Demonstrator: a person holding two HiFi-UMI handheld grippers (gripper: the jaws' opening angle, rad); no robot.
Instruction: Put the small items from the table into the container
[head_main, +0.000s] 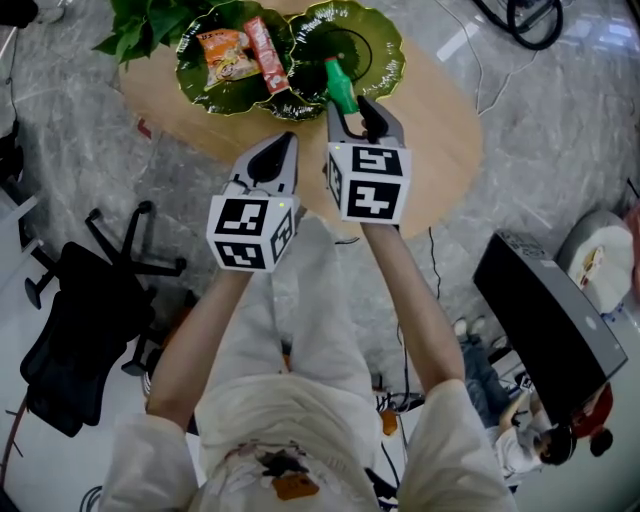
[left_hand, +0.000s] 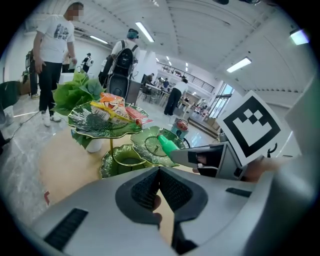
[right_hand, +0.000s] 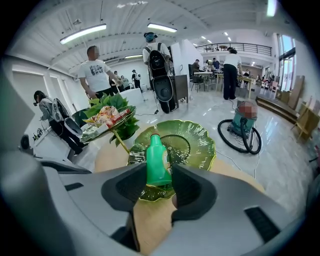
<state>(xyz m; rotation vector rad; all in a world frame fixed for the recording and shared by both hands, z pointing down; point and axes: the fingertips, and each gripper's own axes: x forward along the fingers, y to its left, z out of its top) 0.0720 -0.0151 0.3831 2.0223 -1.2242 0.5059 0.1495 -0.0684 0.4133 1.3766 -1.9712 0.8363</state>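
Right claw (right_hand: 159, 176): closed onto the green bottle (right_hand: 158, 159), pads pressing its lower body from both sides, jaws standing about half apart because the bottle fills the gap
Green bottle: in the right claw's grip, cap pointing away from the claw and slightly up, hanging over the near rim of the wide leaf dish (right_hand: 202, 145)
Why held so: gripped low on the body, I'd say, so the cap end leads in over the dish and the bottle can be laid down inside the rim
Left claw (left_hand: 160, 172): jaws together with nothing between them, hovering beside and a little behind the right claw, kept back from the dishes so it does not crowd the drop
Upper leaf dish (head_main: 200, 85): ahead and to the left of both claws, raised on a gold stem, already carrying the snack packets (head_main: 245, 52)
Small leaf dish (left_hand: 125, 156): ahead of the left claw, low, bare as far as I can see
In the way: the gold stem rising from the wide dish sits just beyond the bottle's cap; the dish's frilled rim lies right under the bottle
Bench (head_main: 440, 130): round, wooden, under both claws
Round about: leafy plant (head_main: 140, 25) beyond the upper dish, black chair (head_main: 90, 310) on the floor to the left claw's side, people standing far off
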